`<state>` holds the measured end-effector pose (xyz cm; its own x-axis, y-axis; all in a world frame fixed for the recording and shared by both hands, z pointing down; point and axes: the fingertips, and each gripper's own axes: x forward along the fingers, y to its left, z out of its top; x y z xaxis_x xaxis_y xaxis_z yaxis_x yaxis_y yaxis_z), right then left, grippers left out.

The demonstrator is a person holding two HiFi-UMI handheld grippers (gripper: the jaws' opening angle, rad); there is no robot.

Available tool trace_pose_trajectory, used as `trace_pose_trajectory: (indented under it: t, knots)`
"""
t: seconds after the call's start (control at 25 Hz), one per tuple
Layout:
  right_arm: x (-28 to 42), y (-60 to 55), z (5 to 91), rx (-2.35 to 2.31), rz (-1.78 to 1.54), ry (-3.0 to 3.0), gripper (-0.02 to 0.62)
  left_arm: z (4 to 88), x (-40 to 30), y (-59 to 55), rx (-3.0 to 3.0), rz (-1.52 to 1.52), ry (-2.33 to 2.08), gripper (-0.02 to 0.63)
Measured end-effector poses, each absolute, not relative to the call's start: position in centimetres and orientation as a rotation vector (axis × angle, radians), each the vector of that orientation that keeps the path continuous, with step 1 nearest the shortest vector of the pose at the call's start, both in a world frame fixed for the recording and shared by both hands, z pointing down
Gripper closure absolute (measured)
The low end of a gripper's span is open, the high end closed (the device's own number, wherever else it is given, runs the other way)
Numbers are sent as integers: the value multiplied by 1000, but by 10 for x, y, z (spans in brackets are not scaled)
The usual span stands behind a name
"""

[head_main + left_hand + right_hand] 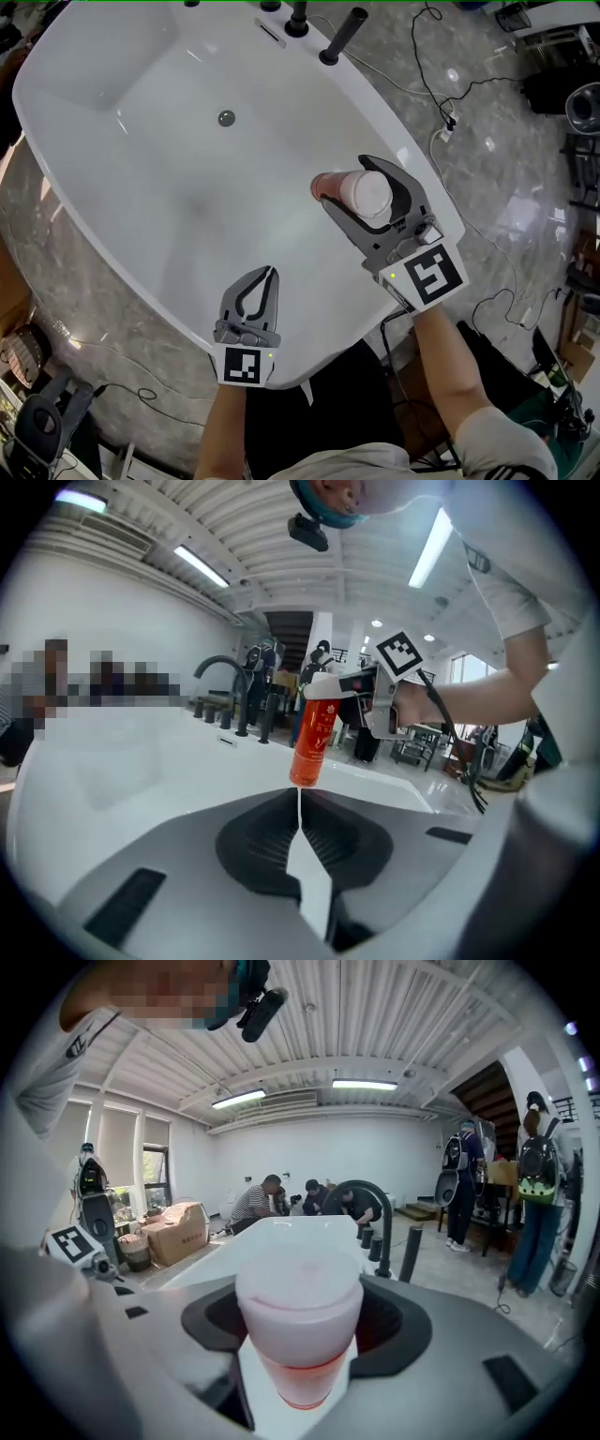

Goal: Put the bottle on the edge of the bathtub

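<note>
An orange bottle (pixel 330 187) with a white cap (pixel 370 192) hangs over the inside of the white bathtub (pixel 94 234), close to its right rim (pixel 433 192). My right gripper (pixel 345 181) is shut on the bottle's cap end. The right gripper view has the cap (pixel 298 1312) filling the space between the jaws. In the left gripper view the bottle (pixel 314 728) stands nearly upright above the tub, held at the top. My left gripper (pixel 272 272) hovers over the tub's near end, shut, with nothing in it (pixel 299 794).
A black faucet (pixel 298 19) and a black handle (pixel 342 37) stand on the tub's far rim. The drain (pixel 226 118) lies in the tub floor. Cables (pixel 441 103) trail over the marble floor to the right. People stand in the background (pixel 539 1204).
</note>
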<state>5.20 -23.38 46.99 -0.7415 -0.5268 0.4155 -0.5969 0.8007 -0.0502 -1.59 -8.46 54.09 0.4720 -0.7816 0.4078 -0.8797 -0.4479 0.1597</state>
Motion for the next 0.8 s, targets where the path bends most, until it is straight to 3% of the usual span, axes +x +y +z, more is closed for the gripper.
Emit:
trace_pose_trajectory:
  t: [0.8]
  knots:
    - [116,-362,490,1093,185,-2510,295,556,-7,-81,2293,489,-1430,595]
